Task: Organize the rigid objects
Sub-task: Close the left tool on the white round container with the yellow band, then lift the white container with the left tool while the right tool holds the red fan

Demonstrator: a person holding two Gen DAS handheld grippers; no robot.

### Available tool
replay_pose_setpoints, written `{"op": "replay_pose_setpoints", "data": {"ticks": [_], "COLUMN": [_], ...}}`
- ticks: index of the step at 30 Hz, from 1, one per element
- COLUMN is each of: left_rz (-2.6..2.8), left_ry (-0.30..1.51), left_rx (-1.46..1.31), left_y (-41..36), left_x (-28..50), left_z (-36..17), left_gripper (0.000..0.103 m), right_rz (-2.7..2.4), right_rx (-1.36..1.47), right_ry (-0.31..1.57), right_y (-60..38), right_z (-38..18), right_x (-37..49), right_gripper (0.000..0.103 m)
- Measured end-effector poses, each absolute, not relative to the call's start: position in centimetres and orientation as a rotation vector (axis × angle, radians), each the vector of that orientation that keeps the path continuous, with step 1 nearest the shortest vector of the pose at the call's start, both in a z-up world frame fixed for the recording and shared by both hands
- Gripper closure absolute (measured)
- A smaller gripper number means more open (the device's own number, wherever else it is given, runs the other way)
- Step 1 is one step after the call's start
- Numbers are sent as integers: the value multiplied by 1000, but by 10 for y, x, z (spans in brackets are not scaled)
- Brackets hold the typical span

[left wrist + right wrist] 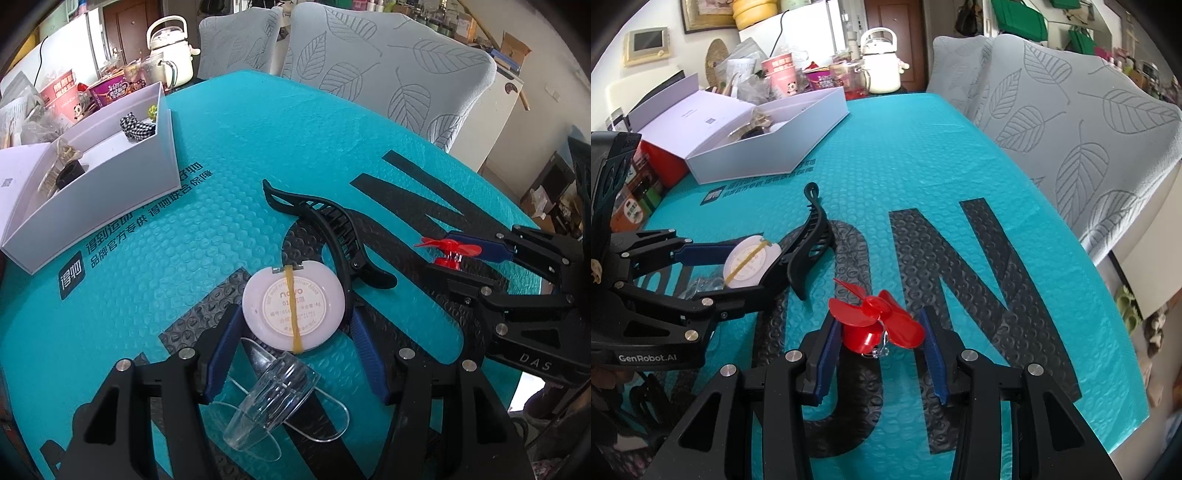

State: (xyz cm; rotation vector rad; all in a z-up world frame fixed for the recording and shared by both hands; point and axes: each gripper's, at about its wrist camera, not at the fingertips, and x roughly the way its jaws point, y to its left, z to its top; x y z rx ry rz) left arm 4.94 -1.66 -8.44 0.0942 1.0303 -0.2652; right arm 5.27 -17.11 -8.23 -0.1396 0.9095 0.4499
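My left gripper (295,317) is open around a round pale pink compact (293,308) with a yellow rubber band, lying on the teal bubble mat (258,147). A clear plastic piece (273,398) lies between the fingers, nearer the camera. A black hair claw (332,236) lies just beyond the compact. My right gripper (882,325) is open around a small red propeller toy (877,321) on the mat; it also shows in the left wrist view (450,251). An open white box (96,173) at the far left holds a checked bow, a black ring and a beige clip.
Two grey leaf-pattern chair backs (388,66) stand behind the table. A white kettle (171,48), cups and snack tubs crowd the far left corner. The table's right edge (1126,332) drops off close to my right gripper.
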Motion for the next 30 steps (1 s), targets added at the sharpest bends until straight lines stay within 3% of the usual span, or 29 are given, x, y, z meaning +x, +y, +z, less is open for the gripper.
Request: {"op": "replay_pose_setpoints", "data": {"ticks": [13,23,30], "left_rz": [-283,-270,-257], "left_ry": [1033,938,979], "left_rx": [-72,-53,-51], "left_y": [17,23,16], "left_x": [47,47,61], "left_z": [-82,-55,-69], "left_gripper": [43,43,43], "right_rz": [450,455,460], "right_rx": [-150,-153,-150], "right_ry": [909,909,910], "right_y": [-168,-166,-166], "right_z": [-83,-83,-83], "right_x": [52,52,52], "right_gripper": [61,61,61]}}
